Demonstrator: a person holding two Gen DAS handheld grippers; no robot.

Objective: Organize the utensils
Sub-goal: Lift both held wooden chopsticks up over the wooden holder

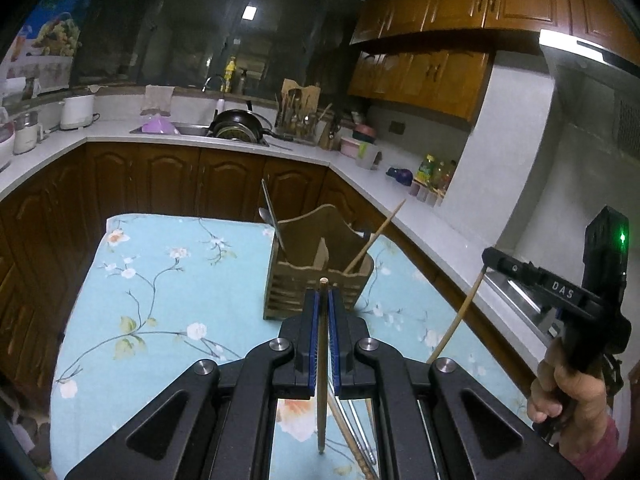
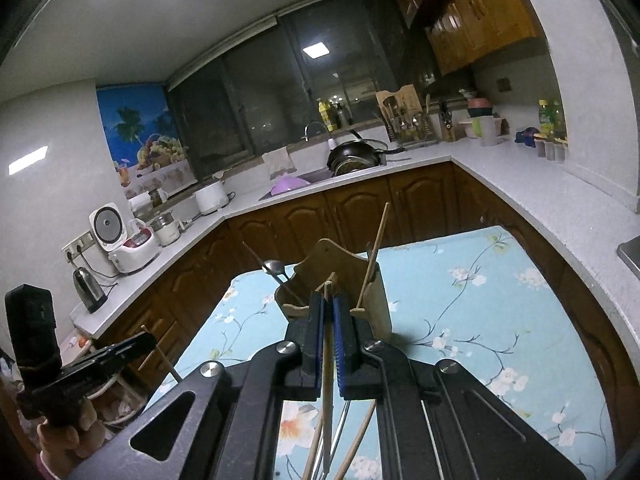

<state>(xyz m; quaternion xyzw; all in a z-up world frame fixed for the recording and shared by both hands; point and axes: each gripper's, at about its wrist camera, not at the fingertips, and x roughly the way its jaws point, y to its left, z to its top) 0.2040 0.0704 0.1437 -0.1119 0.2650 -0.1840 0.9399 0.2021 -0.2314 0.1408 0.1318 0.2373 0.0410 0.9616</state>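
Note:
A wooden utensil holder (image 1: 316, 276) (image 2: 332, 260) stands on the blue floral tablecloth (image 1: 160, 280). Its left compartment holds a metal spoon (image 1: 264, 214) (image 2: 273, 266). A chopstick (image 1: 376, 236) (image 2: 378, 248) leans in its right compartment. My left gripper (image 1: 323, 296) is shut on a wooden chopstick (image 1: 322, 360), just in front of the holder. My right gripper (image 2: 329, 304) is shut on another wooden chopstick (image 2: 329, 368), also close before the holder. Each gripper shows in the other's view, the right gripper (image 1: 487, 258) and the left gripper (image 2: 150, 338), held up in a hand.
Several loose chopsticks and metal utensils (image 1: 360, 440) (image 2: 352, 448) lie on the cloth under the grippers. A white counter (image 1: 400, 208) wraps around the table, with a sink and black pan (image 1: 240, 124), a kettle (image 2: 90, 290) and a rice cooker (image 2: 120, 240). Brown cabinets stand below.

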